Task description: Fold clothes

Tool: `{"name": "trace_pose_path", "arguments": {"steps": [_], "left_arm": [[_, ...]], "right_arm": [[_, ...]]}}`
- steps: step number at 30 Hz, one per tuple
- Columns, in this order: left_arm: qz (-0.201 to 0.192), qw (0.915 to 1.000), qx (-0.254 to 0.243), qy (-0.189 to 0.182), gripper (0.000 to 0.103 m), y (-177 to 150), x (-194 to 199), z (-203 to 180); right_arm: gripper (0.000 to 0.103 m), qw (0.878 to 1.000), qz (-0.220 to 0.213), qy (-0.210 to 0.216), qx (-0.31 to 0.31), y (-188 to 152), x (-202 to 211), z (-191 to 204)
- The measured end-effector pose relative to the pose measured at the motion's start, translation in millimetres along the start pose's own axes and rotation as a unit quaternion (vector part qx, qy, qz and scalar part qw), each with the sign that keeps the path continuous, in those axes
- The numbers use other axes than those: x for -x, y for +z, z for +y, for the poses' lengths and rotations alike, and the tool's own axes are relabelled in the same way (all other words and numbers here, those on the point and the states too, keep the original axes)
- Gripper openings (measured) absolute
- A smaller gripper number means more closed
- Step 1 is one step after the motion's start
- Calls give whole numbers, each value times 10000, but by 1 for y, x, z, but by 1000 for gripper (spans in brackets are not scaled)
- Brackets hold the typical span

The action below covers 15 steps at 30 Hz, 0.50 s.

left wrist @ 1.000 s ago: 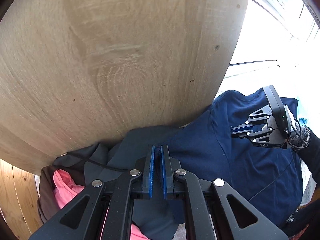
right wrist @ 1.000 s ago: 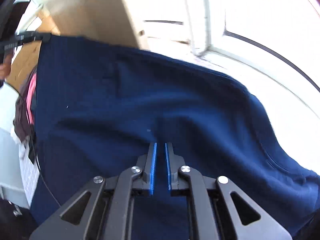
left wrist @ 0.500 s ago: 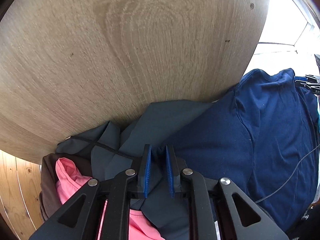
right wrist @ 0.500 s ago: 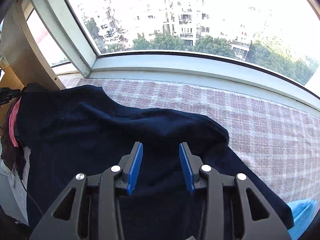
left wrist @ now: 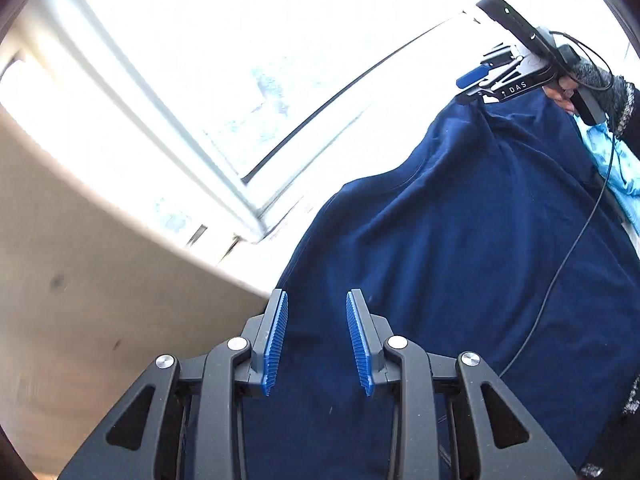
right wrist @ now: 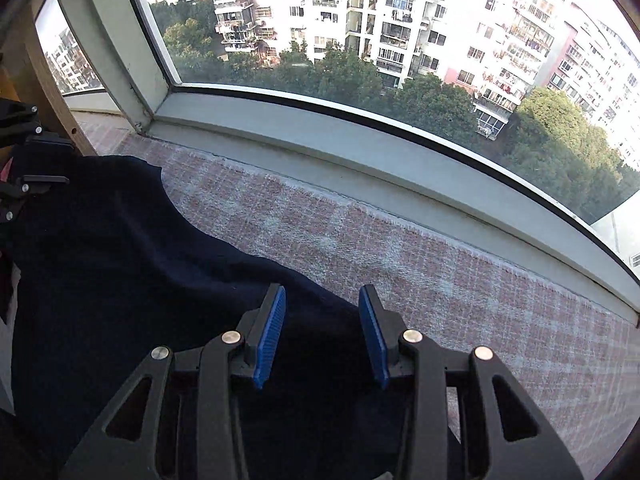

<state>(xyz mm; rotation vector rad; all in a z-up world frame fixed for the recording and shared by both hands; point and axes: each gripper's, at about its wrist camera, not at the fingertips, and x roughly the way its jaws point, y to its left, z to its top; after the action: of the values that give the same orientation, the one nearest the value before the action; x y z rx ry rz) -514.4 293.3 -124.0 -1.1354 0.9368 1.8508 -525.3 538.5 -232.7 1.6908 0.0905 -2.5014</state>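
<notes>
Left wrist view: left gripper [left wrist: 316,340] jaws spread wide, nothing between the blue pads, hovering over the navy garment [left wrist: 460,280]. Garment lies spread beside the wooden panel [left wrist: 100,300]; light-blue cloth [left wrist: 616,168] at its far edge. Right wrist view: right gripper [right wrist: 322,336] likewise wide apart, gripping nothing, above the garment's [right wrist: 120,260] edge. Garment rests on the checked cover [right wrist: 400,248] below the window [right wrist: 360,40].

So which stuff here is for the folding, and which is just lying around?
For the folding:
navy shirt
left gripper, open
right gripper, open
checked cloth under the shirt

Just lying around:
light blue garment
black cable
</notes>
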Motion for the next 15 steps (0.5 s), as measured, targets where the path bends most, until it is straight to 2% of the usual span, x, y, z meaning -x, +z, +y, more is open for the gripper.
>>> {"name": "trace_pose_path", "arguments": {"steps": [5, 8, 11, 12, 14, 15], "left_arm": [[288, 9994, -198, -31, 30, 38, -52, -11], [461, 9984, -317, -49, 30, 61, -83, -17], [614, 9973, -386, -80, 30, 79, -108, -21], [625, 9971, -405, -138, 30, 79, -110, -24], [641, 9966, -451, -264, 23, 79, -112, -29], [626, 9964, -494, -274, 10, 78, -112, -32]], "right_arm": [[38, 9986, 240, 293, 376, 7, -14, -1], [38, 9965, 535, 277, 577, 8, -31, 3], [38, 9951, 590, 352, 715, 5, -37, 7], [34, 9950, 581, 378, 715, 4, -36, 8], [23, 9949, 564, 431, 714, 3, -34, 8], [15, 9949, 555, 457, 713, 2, -33, 9]]}}
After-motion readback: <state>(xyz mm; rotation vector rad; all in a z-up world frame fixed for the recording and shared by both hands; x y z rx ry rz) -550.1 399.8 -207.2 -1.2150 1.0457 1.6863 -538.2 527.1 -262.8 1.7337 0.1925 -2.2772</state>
